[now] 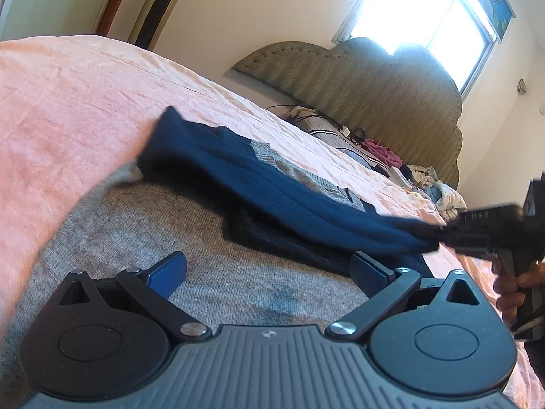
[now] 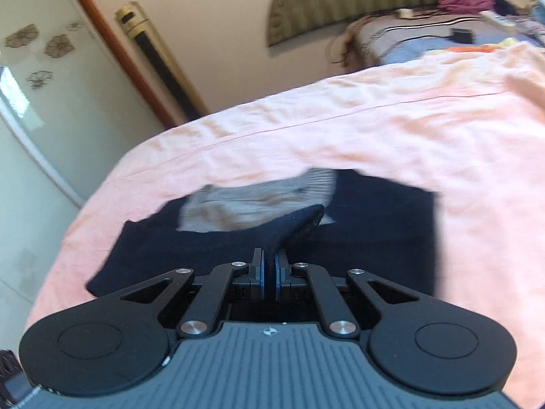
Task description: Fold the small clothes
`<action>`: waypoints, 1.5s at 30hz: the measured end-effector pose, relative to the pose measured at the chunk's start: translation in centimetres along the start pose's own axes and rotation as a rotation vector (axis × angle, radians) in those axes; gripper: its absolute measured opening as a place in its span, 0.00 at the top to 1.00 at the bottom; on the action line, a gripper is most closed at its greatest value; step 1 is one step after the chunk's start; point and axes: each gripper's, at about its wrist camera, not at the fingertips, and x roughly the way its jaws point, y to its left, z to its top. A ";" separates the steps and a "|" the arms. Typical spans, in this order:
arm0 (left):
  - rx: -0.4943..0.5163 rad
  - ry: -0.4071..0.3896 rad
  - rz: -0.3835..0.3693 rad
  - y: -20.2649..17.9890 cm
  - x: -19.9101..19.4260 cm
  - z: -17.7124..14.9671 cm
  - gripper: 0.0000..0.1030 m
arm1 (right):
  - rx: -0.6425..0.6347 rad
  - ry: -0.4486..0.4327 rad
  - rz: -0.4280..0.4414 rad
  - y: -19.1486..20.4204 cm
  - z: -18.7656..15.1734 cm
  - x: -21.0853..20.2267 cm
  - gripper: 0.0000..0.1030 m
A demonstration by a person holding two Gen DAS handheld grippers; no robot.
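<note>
Bed [image 2: 374, 129], pink sheet. Right hand-held gripper [image 2: 269, 269] clenched on soft, light navy sweater [image 2: 374, 231] edge; left hand-held gripper [image 1: 269, 272] released. Pinch hems.

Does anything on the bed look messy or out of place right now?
Yes. Loose clothes and cables are heaped by the headboard. The navy sweater is only lifted at one edge by the right claw, not messy.

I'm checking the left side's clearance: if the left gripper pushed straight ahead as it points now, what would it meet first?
Probably the grey knit lying between its open fingers, then the navy fold lifted by the right gripper; depth is uncertain.
</note>
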 end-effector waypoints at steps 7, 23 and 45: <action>0.008 0.002 0.005 0.0 0.0 -0.1 0.00 | 0.033 0.017 -0.052 -3.6 -3.1 1.2 0.84; 0.251 0.163 0.186 -1.9 11.9 7.8 0.00 | -0.060 -0.091 -0.071 0.4 -1.1 5.8 0.38; 0.435 0.240 0.182 -4.3 3.5 2.9 0.00 | -0.198 -0.117 -0.214 3.4 -7.3 0.3 0.21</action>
